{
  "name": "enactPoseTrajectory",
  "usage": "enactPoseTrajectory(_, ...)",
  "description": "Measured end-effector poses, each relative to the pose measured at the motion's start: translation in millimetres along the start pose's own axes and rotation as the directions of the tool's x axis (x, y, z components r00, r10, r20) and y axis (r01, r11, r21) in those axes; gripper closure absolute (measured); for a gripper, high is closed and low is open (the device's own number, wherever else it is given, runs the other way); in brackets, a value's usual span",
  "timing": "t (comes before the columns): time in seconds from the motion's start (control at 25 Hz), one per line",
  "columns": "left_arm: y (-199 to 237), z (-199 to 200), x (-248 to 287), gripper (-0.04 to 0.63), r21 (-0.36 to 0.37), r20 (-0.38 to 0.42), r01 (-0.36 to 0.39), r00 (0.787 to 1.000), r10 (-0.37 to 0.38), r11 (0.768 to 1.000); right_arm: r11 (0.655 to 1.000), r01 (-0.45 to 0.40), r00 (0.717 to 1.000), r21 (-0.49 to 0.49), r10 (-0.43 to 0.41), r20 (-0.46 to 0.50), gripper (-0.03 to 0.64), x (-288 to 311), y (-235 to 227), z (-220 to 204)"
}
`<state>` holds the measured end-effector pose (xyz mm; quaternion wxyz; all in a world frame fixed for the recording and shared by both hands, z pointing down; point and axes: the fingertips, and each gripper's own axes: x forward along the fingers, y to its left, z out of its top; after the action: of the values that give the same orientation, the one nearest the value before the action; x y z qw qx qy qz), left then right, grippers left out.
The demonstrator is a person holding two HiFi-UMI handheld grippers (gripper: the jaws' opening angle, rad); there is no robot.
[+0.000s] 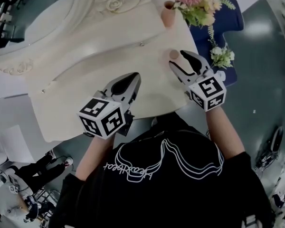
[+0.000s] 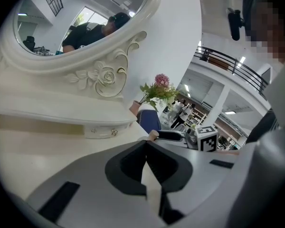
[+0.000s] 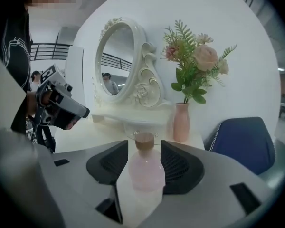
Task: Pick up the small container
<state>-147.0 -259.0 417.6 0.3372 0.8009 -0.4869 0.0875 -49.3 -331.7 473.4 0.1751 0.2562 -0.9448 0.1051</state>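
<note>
two tongs: right gripper spread around small pink bottle, lower centre; left gripper pressed together, empty; keep jaws centred.

we see an ornate white mirror on the table, a pink vase of flowers beside it, a blue chair nearby.

Item: small container, pale pink translucent body, brown cap
Pose: stood upright
Place: set on the cream table near its right edge, flanked by the right gripper jaws
Contact: apparently not pressed by either pad
</note>
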Motion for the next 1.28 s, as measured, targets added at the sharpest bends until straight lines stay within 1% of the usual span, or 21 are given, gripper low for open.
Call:
enactPoseTrajectory(0.12, 5, -5, 0, 0.592, -0.008, -0.010, -0.011, 1.000, 0.011, 1.000, 1.000, 0.007, 1.000, -0.013, -0.007, -0.009, 0.428, 8, 1, -6)
enactPoseTrajectory(0.2, 7, -8, -1, 0.592, -0.014, -0.016, -0.016, 1.000, 0.016, 1.000, 1.000, 0.024, 1.000, -0.019, -0.024, -0.009, 0.428, 12, 0, -9)
enactPoseTrajectory(0.32, 5, -11, 0, 0.592, -0.021, -0.022, -0.008, 1.000, 0.007, 1.000, 0.998, 0.048, 0.999, -0.043, -0.048, -0.010, 0.433, 14, -2, -10)
enactPoseTrajectory(0.48, 5, -11, 0, 0.592, -0.016, -0.018, -0.010, 1.000, 0.010, 1.000, 0.997, 0.060, 0.998, -0.046, -0.061, -0.006, 0.451, 16, -3, -10)
enactPoseTrajectory(0.68, 7, -12, 0, 0.592, -0.015, -0.019, -0.016, 1.000, 0.016, 1.000, 0.992, 0.078, 0.997, -0.094, -0.079, -0.012, 0.468, 18, -2, -9)
enactPoseTrajectory(0.88, 6, -12, -3, 0.592, -0.015, -0.012, -0.022, 1.000, 0.022, 1.000, 0.995, 0.080, 0.997, -0.060, -0.080, 0.003, 0.486, 16, -2, -8)
enactPoseTrajectory(1.28, 3, -15, -5, 0.592, -0.018, -0.007, -0.036, 0.999, 0.036, 0.999, 0.995, 0.091, 0.996, -0.047, -0.091, 0.009, 0.492, 15, -2, -7)
